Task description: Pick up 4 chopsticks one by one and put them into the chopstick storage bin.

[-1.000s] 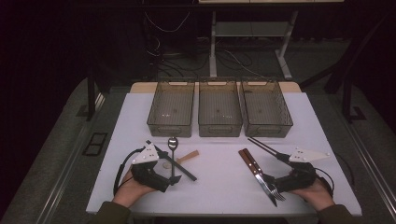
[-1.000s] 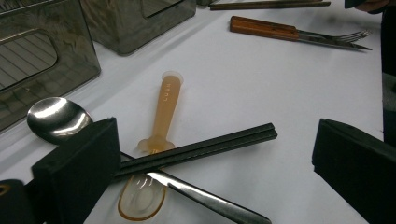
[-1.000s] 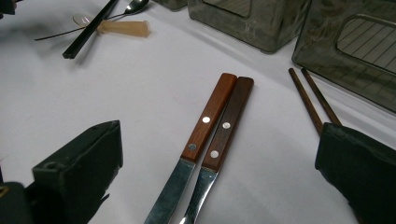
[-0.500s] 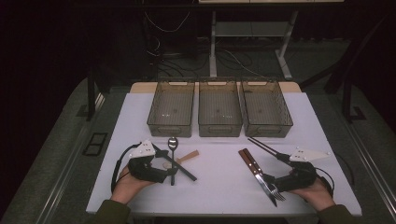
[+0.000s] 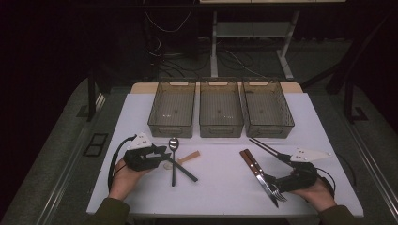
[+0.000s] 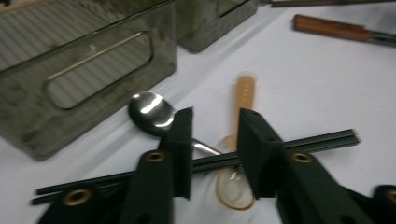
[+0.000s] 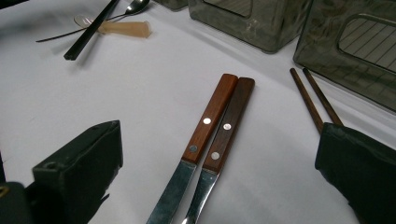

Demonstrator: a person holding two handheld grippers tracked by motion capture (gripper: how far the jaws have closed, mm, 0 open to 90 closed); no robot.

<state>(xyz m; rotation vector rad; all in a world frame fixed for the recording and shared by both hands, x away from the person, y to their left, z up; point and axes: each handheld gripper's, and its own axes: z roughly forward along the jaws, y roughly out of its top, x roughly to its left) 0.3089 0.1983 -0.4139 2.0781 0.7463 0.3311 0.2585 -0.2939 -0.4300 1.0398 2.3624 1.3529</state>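
A metal spoon [image 5: 173, 154], a pair of black chopsticks [image 5: 184, 170] and a clear plastic spoon [image 5: 187, 157] lie crossed left of centre. My left gripper [image 5: 162, 154] reaches over them. In the left gripper view its jaws [image 6: 212, 149] have just been closing and stand narrowly apart over the black chopsticks [image 6: 322, 140] and the metal spoon's [image 6: 149, 112] handle, pressing on nothing. My right gripper [image 5: 277, 180] is open wide. In the right gripper view, my right gripper [image 7: 222, 140] straddles a knife [image 7: 205, 126] and a fork [image 7: 229, 126] with wooden handles.
Three dark clear bins [image 5: 170, 130] [image 5: 220, 130] [image 5: 272, 131] stand in a row at the back of the white table [image 5: 220, 187]. Brown chopsticks [image 5: 264, 146] lie just left of the right gripper's far side. The table's front edge is close to both hands.
My left gripper has slid a little away from the person, over the crossed cutlery, and its jaws have narrowed. The right gripper has stayed where it was.
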